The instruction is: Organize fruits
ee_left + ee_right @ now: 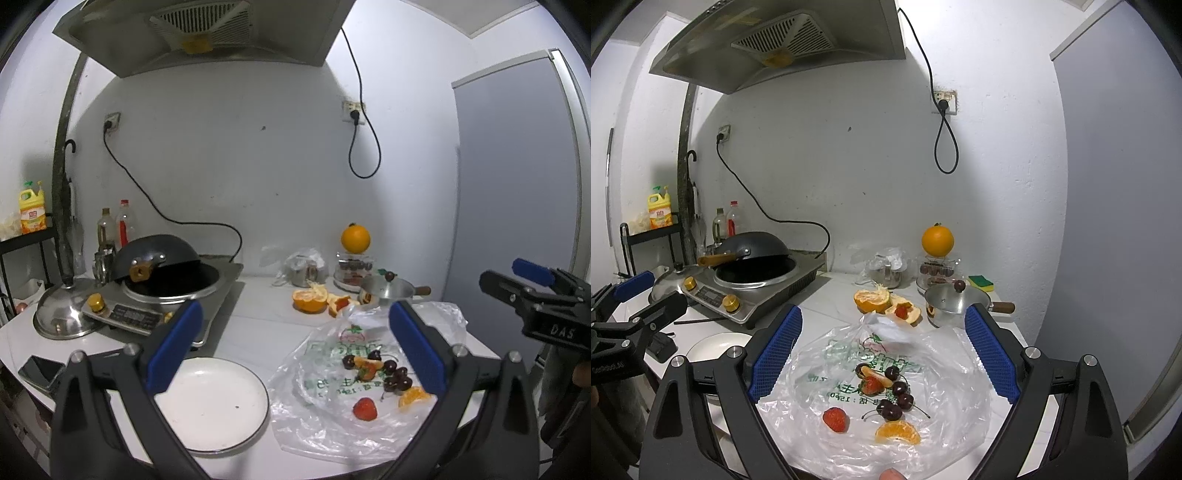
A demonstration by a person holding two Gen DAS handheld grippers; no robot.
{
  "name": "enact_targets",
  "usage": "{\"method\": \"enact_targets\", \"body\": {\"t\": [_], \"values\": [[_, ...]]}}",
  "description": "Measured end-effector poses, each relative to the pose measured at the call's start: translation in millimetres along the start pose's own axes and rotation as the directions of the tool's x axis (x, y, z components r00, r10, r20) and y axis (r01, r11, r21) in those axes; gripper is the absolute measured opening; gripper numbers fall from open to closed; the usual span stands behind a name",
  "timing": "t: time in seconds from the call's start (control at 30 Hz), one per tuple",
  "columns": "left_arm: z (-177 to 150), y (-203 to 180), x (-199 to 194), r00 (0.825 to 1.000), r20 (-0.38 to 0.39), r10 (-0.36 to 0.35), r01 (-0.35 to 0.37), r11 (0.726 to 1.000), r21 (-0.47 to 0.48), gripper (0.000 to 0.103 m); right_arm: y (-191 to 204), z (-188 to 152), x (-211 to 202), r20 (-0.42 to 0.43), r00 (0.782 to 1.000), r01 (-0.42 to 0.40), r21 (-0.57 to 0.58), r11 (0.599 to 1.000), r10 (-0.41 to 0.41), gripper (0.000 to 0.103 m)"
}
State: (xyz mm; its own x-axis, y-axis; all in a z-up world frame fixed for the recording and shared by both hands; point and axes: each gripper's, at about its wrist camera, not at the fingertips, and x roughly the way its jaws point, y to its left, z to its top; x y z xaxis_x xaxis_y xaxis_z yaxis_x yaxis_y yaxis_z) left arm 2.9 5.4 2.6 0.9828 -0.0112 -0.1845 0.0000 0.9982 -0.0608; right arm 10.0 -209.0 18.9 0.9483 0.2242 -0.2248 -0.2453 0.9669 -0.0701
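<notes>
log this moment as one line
left claw: open, empty | right claw: open, empty | fruits: on plastic bag | plate: bare

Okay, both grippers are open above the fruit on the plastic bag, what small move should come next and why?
Probably lower the open right hand-held gripper onto the loose red strawberry. It lies apart from the dark cherries on the clear plastic bag, so it looks easiest to grasp, and the empty white plate waits beside the bag.
</notes>
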Motion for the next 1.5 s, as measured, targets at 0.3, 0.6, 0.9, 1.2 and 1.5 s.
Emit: {"method": "enact_targets", "body": {"t": [0.3,0.6,0.9,1.2,1.5], "values": [[0.1,1.1,1.4,1.000,-0.002,0.003,-0.003,1.000,-0.001,0.102,0.0,0.6,0.2,-0.001,1.000,0.000,0.000,1.000,0.000,0.092],[0.5,4.8,2.1,1.000,-0.006,0.012,-0.012,1.000,-0.007,0.102,0.5,-1.1,2.6,-0.005,1.000,-0.003,0.001,1.000,0.003,0.092],[-0.9,5.4,2.6,1.000,-0.007,0.009,-0.009,1.000,-0.011,0.102,0.4,-1.4,3.1,-0.007,1.000,-0.005,0.000,1.000,0.005,0.092],[-0.7,5.5,2.5,1.000,-0.006,0.009,-0.009,1.000,-0.010,0.102,0.8,-2.4,3.4,-0.008,1.000,-0.004,0.001,1.000,0.004,0.092],[-2.2,5.5,3.8,1.000,-0.010,0.008,-0.008,1.000,-0.009,0.102,0.7,-3.5,5.1,-0.012,1.000,-0.006,0.001,1.000,0.006,0.092]]}}
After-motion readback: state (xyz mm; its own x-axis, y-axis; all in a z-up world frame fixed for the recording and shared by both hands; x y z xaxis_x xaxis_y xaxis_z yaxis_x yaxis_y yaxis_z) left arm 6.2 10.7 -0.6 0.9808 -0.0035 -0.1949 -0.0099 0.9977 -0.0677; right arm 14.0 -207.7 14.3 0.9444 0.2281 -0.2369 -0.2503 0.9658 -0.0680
